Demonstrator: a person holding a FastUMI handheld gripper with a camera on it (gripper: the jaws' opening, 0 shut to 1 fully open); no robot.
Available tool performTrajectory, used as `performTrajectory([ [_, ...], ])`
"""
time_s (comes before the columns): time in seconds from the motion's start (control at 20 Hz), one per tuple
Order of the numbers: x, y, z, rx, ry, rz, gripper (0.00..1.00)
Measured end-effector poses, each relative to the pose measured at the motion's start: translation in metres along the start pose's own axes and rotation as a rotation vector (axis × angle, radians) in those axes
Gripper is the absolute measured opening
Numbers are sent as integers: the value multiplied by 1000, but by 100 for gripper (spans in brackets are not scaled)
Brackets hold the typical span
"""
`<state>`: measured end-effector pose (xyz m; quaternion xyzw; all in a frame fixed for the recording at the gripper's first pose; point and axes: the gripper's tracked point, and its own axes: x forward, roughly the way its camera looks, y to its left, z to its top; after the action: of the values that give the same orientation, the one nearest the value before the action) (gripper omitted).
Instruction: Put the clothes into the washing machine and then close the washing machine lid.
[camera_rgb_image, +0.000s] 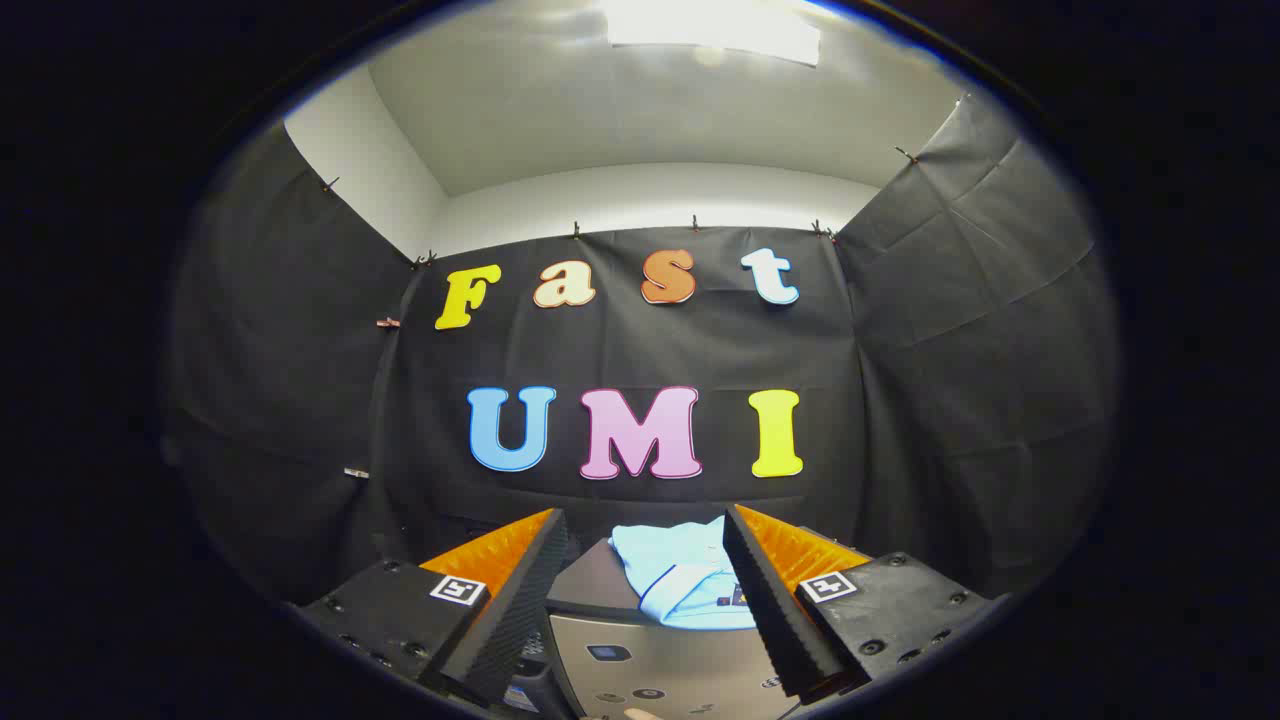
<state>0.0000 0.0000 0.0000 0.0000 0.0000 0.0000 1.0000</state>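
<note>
A light blue folded garment (678, 585) lies on the dark top of the washing machine (590, 592), just beyond my fingers and toward the right one. The machine's silver front panel (650, 665) with small buttons shows below it, between the fingers. My gripper (645, 530) is open, its two fingers spread wide on either side of the garment's near part, holding nothing. The right finger hides the garment's right edge.
Black cloth walls close in the booth behind and on both sides of the washing machine. A pale ceiling with a bright lamp (712, 25) is overhead.
</note>
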Motion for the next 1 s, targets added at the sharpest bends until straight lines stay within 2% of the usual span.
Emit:
performTrajectory([
  [0.55, 1, 7, -6, 21, 12, 26, 98],
  [1.0, 7, 8, -13, -16, 37, 17, 98],
])
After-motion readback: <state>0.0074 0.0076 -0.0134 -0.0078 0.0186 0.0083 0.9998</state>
